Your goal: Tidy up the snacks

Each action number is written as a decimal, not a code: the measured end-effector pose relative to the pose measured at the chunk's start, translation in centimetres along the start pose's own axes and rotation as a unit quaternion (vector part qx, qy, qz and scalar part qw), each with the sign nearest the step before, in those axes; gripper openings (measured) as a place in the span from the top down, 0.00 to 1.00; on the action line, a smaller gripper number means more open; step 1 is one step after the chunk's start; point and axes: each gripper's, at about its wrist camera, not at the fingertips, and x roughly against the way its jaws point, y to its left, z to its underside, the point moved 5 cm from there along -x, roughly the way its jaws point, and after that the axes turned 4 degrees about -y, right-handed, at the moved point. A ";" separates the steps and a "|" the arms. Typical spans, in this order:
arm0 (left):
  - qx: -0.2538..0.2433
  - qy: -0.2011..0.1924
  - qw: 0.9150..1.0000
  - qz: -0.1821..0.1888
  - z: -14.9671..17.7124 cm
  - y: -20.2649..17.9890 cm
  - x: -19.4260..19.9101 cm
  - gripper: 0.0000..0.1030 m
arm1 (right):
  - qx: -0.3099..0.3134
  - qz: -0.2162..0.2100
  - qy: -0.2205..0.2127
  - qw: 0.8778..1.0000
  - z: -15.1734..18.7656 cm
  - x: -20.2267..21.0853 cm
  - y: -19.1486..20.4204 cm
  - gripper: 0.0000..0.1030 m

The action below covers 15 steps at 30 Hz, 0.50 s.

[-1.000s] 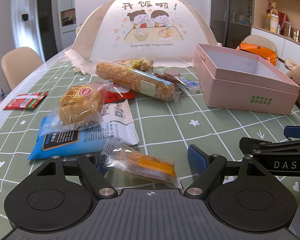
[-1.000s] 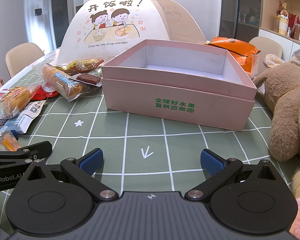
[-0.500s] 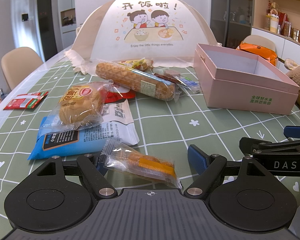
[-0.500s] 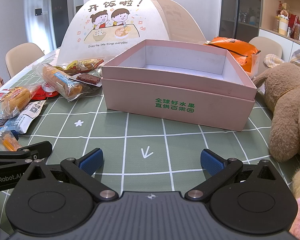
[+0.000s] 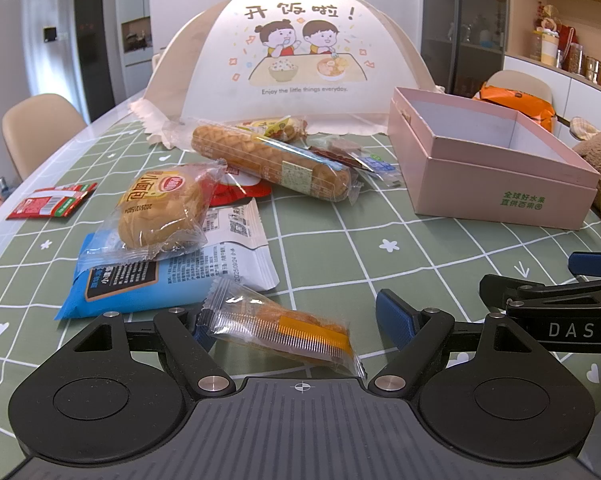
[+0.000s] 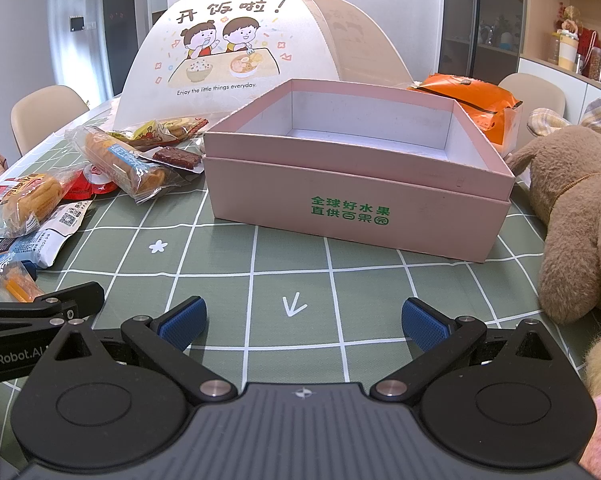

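My left gripper (image 5: 296, 322) is open, its jaws on either side of a small clear-wrapped orange snack (image 5: 284, 330) that lies on the green checked tablecloth. Behind it lie a blue packet (image 5: 148, 280), a wrapped round bun (image 5: 160, 212), a long wrapped bread roll (image 5: 272, 164) and several small snacks. An open, empty pink box (image 6: 356, 176) stands at the right; it also shows in the left wrist view (image 5: 488, 168). My right gripper (image 6: 302, 322) is open and empty, low over the cloth in front of the box.
A white folding food cover (image 5: 300, 68) stands at the back. A brown plush toy (image 6: 572, 216) lies right of the box, an orange bag (image 6: 468, 100) behind it. A red sachet (image 5: 52, 200) lies at the far left. Chairs stand around the table.
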 end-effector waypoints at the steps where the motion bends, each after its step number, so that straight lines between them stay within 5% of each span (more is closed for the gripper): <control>1: 0.000 0.000 1.000 0.000 0.0 0.0 0.0 0.17 | 0.000 0.000 0.000 1.000 0.0 0.0 0.0 0.00; 10: 0.011 0.003 1.000 0.012 -0.1 0.3 0.2 0.20 | 0.004 -0.007 0.016 1.000 0.0 0.4 0.0 0.00; 15: 0.069 0.070 0.993 0.059 -1.4 2.6 1.9 0.26 | -0.003 0.002 0.085 0.996 -0.4 0.8 0.2 0.00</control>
